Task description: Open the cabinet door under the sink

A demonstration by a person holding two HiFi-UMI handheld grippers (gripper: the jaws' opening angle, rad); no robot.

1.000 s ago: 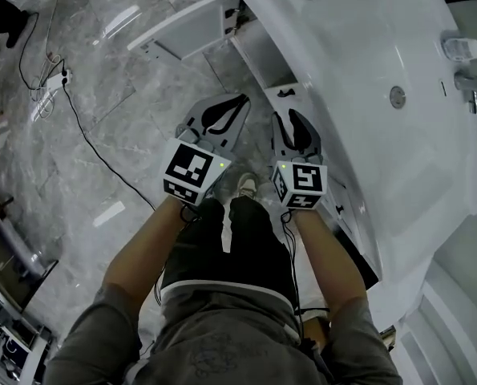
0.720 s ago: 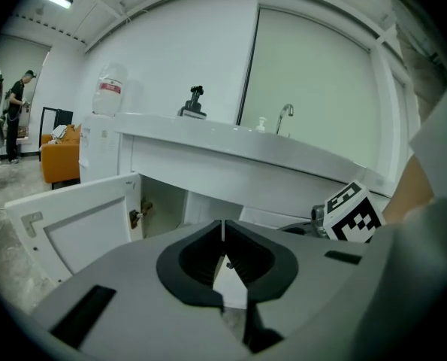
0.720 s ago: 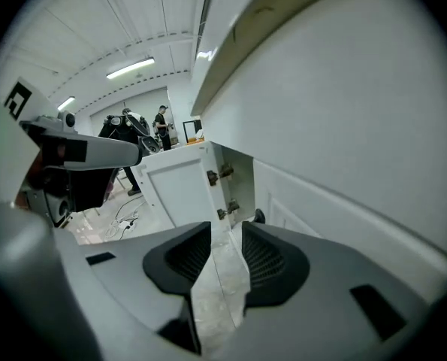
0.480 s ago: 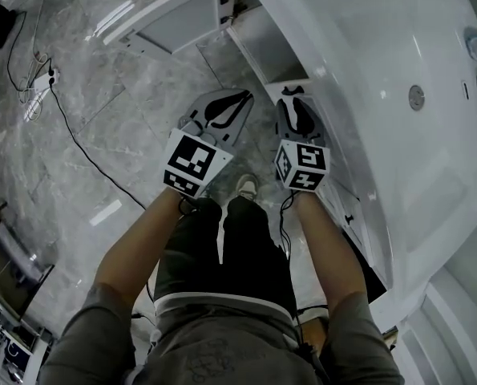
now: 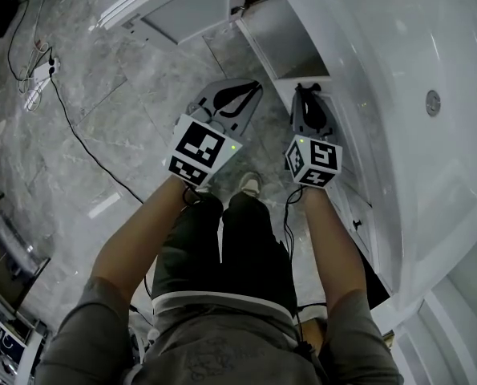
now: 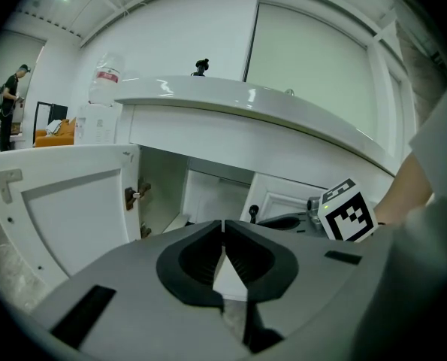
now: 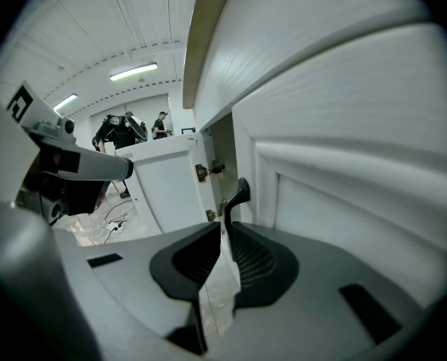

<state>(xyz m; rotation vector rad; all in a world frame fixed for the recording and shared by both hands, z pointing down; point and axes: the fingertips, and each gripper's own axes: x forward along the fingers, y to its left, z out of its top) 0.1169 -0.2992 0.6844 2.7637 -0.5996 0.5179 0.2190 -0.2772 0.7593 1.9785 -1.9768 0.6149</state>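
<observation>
The white vanity (image 5: pixel 398 70) has two doors under the sink. Its left door (image 5: pixel 174 6) (image 6: pixel 65 209) (image 7: pixel 167 179) stands swung wide open, showing the bare cabinet inside (image 5: pixel 282 38). The right door (image 7: pixel 343 201) is closed against its frame. Its slim black handle (image 7: pixel 238 194) (image 6: pixel 254 211) sits at the door's left edge. My right gripper (image 5: pixel 305 88) (image 7: pixel 223 224) is up against that door, its tips closed on the handle's lower end. My left gripper (image 5: pixel 250 87) (image 6: pixel 223 222) hangs shut and empty over the floor, left of the right one.
A black cable (image 5: pixel 78 135) runs across the grey marble floor to a power strip (image 5: pixel 38 70) at the left. A plastic bottle (image 6: pixel 107 89) stands on the countertop's far end. People (image 7: pixel 159 125) stand far off. My shoe (image 5: pixel 248 184) is below the grippers.
Both grippers have moved forward toward the cabinet. The right gripper's tips, short of the handle a second ago, now sit on it. The open left door has not moved.
</observation>
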